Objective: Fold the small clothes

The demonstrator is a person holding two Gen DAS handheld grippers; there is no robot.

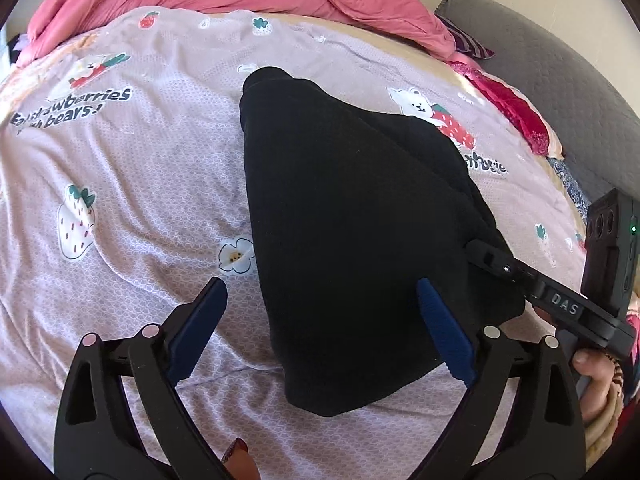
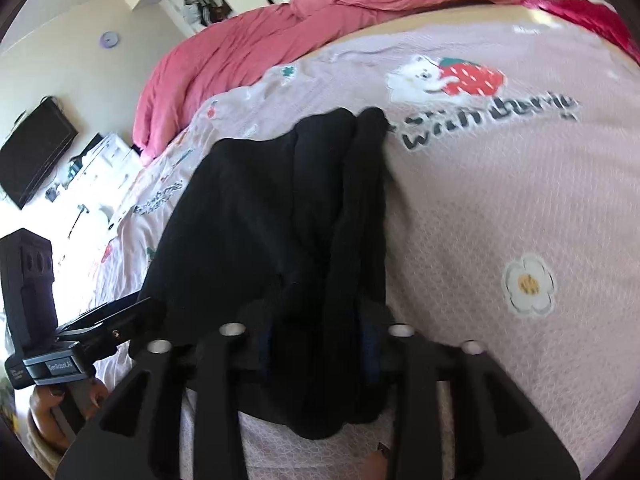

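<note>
A: Garment (image 1: 352,216) first: black, lying on the pink strawberry-print bedspread (image 1: 120,184), stretching away ahead of both tools.

B: And the left gripper (image 1: 320,320)?

A: Released. Its blue pads stand wide, one out over bare bedspread, the other over the cloth's near edge, pressing nothing.

B: The right gripper (image 2: 316,344)?

A: Clenched on a bunched fold of the near hem; the cloth swallows its fingertips.

B: So a fold is under way, I'd judge.

A: Likely. Next the left needs a fresh hold on its side's edge, so both can carry the hem forward evenly.

B: What does each view add?

A: The left wrist shows the flat outline; the right wrist shows the ridges gathered at its jaws, plus a television (image 2: 36,152) far off left.
</note>
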